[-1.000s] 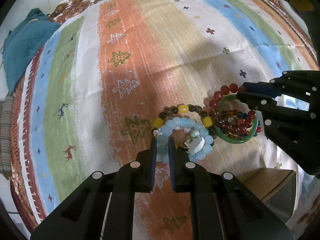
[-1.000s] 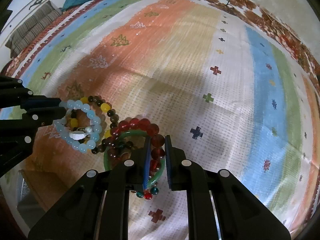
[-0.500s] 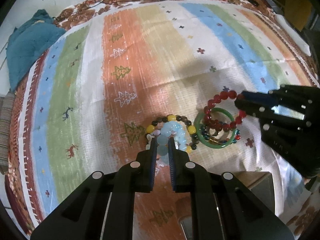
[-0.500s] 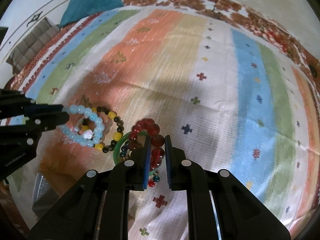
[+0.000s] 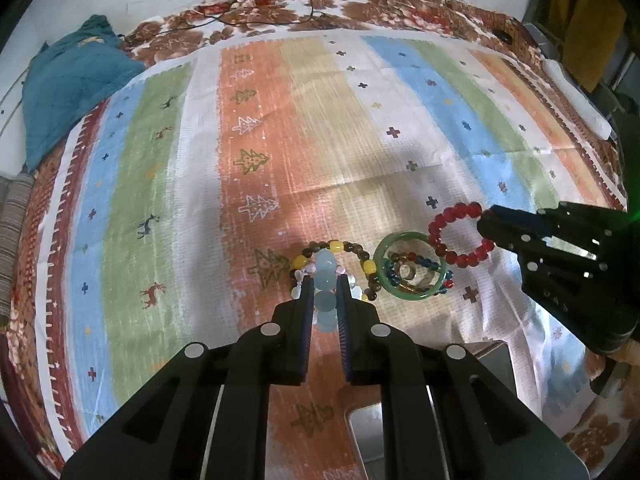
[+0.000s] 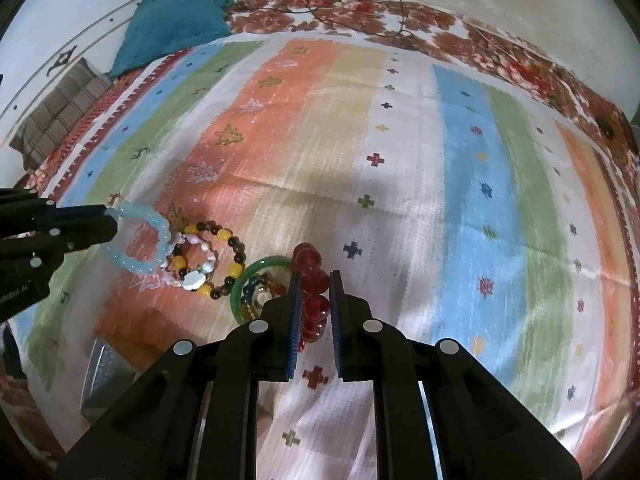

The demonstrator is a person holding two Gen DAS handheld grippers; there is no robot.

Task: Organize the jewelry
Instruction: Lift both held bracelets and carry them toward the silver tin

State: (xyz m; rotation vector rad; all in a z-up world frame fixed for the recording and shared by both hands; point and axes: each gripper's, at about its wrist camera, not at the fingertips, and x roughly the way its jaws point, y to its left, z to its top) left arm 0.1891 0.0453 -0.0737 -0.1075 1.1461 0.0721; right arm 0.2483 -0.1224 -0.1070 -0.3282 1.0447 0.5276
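Observation:
My left gripper [image 5: 325, 286] is shut on a pale blue bead bracelet [image 5: 325, 280], held above the cloth; it also shows in the right wrist view [image 6: 138, 240]. My right gripper [image 6: 314, 280] is shut on a red bead bracelet [image 6: 314, 288], which hangs in the air in the left wrist view [image 5: 460, 234]. On the striped cloth lie a brown-and-yellow bead bracelet [image 5: 340, 246], a white-pink one [image 6: 196, 260] inside it, and a green bangle [image 5: 412, 272] ringing small beaded pieces [image 5: 412, 270].
A grey metal box [image 5: 372, 432] sits under the cloth's near edge, also in the right wrist view [image 6: 104, 380]. A teal cushion [image 5: 68, 84] and a striped cushion [image 6: 60, 108] lie at the far left. Cables [image 6: 360, 8] cross the far floral border.
Both grippers have lifted and pulled back. The blue bracelet and the red bracelet have come up off the pile; the other pieces stay on the cloth.

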